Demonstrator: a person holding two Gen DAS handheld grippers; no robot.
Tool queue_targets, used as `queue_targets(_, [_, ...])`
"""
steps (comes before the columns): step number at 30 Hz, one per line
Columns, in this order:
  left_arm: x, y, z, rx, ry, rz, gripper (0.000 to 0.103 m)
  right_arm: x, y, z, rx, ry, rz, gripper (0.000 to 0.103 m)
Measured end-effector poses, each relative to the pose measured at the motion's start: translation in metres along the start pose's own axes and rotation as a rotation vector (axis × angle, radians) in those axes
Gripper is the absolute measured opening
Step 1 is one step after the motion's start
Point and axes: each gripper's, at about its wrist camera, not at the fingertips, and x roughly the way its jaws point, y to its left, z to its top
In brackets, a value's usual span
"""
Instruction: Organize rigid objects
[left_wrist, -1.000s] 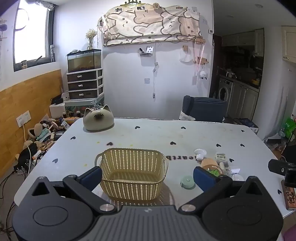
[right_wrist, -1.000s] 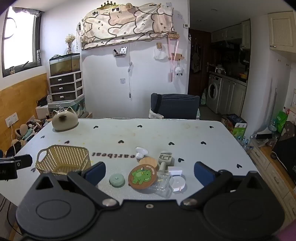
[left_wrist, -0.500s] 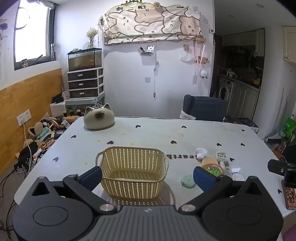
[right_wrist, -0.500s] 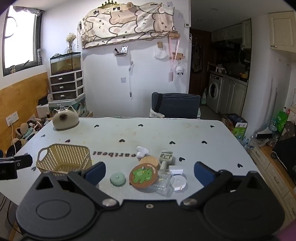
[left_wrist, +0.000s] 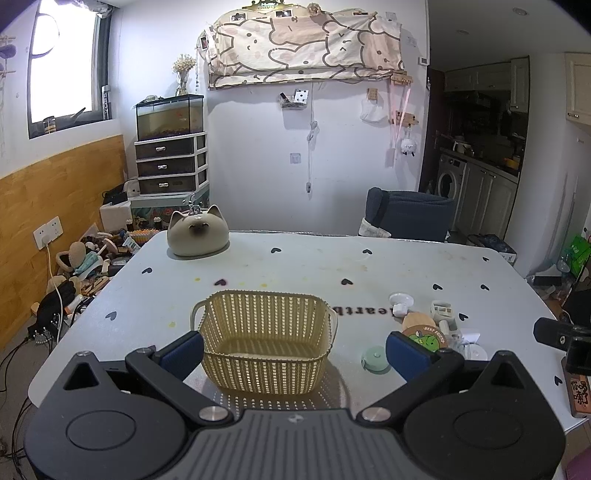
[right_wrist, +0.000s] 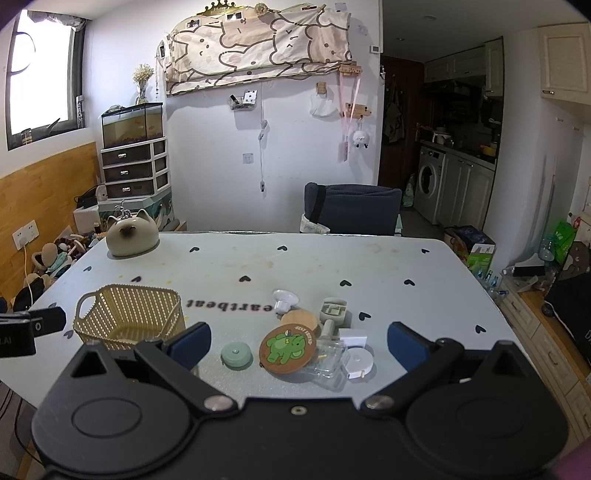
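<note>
An empty yellow wicker basket (left_wrist: 266, 339) stands on the white table (left_wrist: 295, 266), also in the right wrist view (right_wrist: 129, 317). To its right lies a cluster of small items: a green round case (right_wrist: 236, 355), a round coaster with a green frog (right_wrist: 287, 347), a wooden disc (right_wrist: 300, 320), a white knob (right_wrist: 282, 298), a grey clip box (right_wrist: 332, 310), a clear plastic box (right_wrist: 330, 363) and a white disc (right_wrist: 358, 360). My left gripper (left_wrist: 293, 350) is open and empty, hovering before the basket. My right gripper (right_wrist: 297, 339) is open and empty, hovering before the cluster.
A cat-shaped ceramic jar (left_wrist: 197, 236) sits at the table's far left corner. A dark chair (right_wrist: 354, 214) stands behind the table. A wooden plaque (left_wrist: 578, 391) lies at the right table edge. Clutter covers the floor on the left.
Both grippers have shifted only slightly; the views are nearly the same. Nothing on the table has moved.
</note>
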Motion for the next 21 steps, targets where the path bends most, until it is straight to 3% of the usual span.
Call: queue_targets(21, [0.0021, 0.0043, -0.0074, 0.0, 0.003, -0.001, 0.103, -0.0001, -0.0005, -0.0015, 0.001, 0.002, -0.001, 0.103])
